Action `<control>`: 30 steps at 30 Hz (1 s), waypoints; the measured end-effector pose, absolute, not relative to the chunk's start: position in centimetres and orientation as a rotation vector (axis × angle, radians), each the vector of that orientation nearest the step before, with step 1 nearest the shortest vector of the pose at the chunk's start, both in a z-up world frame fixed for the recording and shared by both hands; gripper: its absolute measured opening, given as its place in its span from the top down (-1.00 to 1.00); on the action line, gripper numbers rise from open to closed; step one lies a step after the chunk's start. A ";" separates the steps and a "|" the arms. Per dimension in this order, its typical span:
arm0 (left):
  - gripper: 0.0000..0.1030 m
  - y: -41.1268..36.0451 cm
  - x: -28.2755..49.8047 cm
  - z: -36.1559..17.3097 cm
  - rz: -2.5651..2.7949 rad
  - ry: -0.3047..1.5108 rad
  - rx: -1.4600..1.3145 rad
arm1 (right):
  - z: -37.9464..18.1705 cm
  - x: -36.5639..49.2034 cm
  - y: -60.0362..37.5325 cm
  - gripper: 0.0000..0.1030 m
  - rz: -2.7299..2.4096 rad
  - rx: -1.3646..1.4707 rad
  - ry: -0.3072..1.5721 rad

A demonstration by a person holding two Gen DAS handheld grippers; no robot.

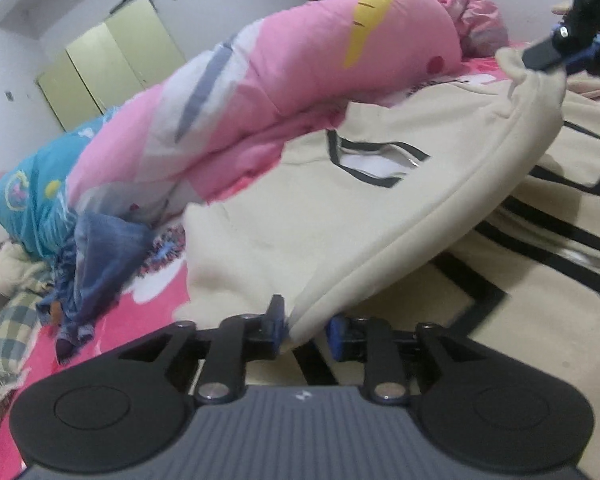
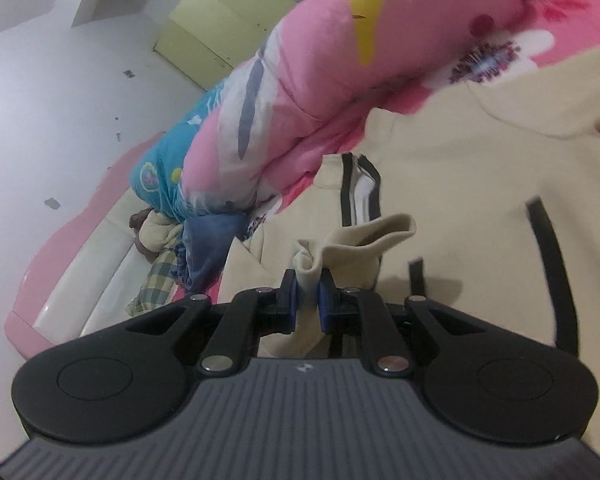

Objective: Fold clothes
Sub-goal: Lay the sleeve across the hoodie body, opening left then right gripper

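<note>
A cream fleece garment (image 1: 300,220) with black stripe trim lies spread over a bed, filling the left wrist view from 3 to 6 o'clock. One hemmed edge is lifted, stretching taut from 6 o'clock up toward 1 o'clock.

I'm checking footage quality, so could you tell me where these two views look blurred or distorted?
Left wrist: the pink quilt and the right gripper at the top corner are smeared; fisheye tilts the room. Right wrist: the cream garment blurs at the right edge.
</note>
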State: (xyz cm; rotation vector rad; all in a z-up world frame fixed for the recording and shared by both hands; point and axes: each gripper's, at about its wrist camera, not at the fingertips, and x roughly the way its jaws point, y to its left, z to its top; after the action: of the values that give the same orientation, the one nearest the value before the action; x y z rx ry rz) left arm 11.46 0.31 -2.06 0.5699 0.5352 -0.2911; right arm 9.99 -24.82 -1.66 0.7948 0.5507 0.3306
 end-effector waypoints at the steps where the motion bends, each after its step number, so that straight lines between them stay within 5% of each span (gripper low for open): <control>1: 0.35 0.4 10.7 -1.7 -0.302 0.551 0.547 | -1.5 9.4 -24.9 0.83 0.336 0.802 0.548; 9: 0.18 1.8 6.8 0.2 -0.323 0.651 0.312 | -2.0 3.2 -26.6 0.83 0.317 0.783 0.539; 14: 0.18 3.2 7.2 -0.4 -0.281 0.737 0.141 | -5.6 0.9 -26.7 0.74 0.256 0.770 0.705; 16: 0.18 3.8 7.3 -0.3 -0.275 0.750 0.068 | -6.3 0.1 -27.9 0.66 0.254 0.843 0.726; 21: 0.07 5.6 7.9 0.1 -0.257 0.761 -0.131 | -5.5 -0.3 -30.2 0.09 0.247 0.909 0.661; 30: 0.07 5.1 10.5 -1.1 -0.214 0.797 -0.248 | -7.2 3.6 -30.0 0.02 0.287 0.964 0.768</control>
State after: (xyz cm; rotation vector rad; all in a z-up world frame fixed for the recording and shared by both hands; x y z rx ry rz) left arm 10.50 5.12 -1.12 -0.2476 0.7967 -0.2144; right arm 3.58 -30.02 -7.25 0.9641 0.7677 0.2873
